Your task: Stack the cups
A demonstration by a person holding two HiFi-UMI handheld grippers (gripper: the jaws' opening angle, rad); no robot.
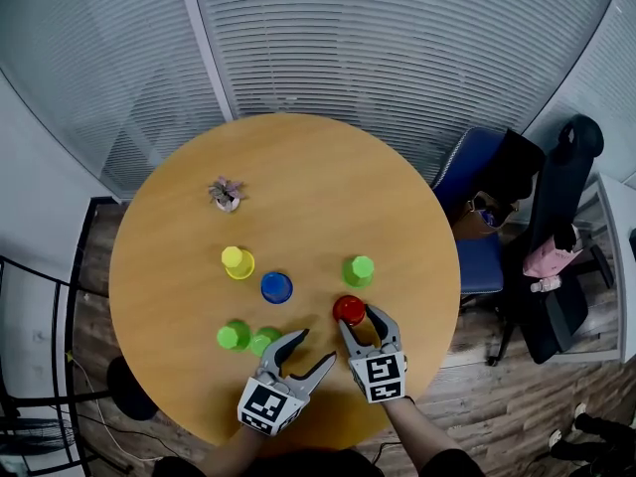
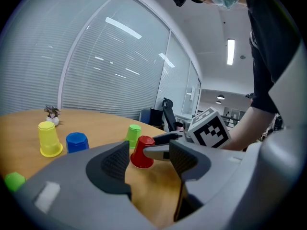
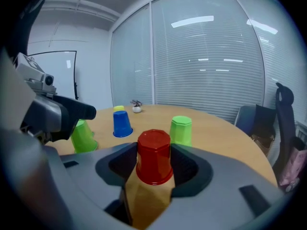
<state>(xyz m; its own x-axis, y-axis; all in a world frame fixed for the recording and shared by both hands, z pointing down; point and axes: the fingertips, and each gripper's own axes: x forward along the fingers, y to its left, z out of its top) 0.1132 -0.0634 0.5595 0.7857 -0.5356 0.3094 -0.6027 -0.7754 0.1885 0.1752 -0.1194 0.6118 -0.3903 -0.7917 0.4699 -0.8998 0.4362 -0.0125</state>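
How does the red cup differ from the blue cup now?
The red cup stands between the jaws of the right gripper; the blue cup stands free. The red cup is on the person's right; the blue cup is further left, beside the yellow cup. Both stand upside down on the table.

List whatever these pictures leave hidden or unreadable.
- Green cups beside the left tool: in the left gripper view only one green corner shows, cut off by the tool's body.
- Inside the upturned cups, such as the red cup: hidden by their own walls in every view.
- Small plant: too small in all views to tell its kind.
- Things on the blue chair: tiny and dark, head view only.
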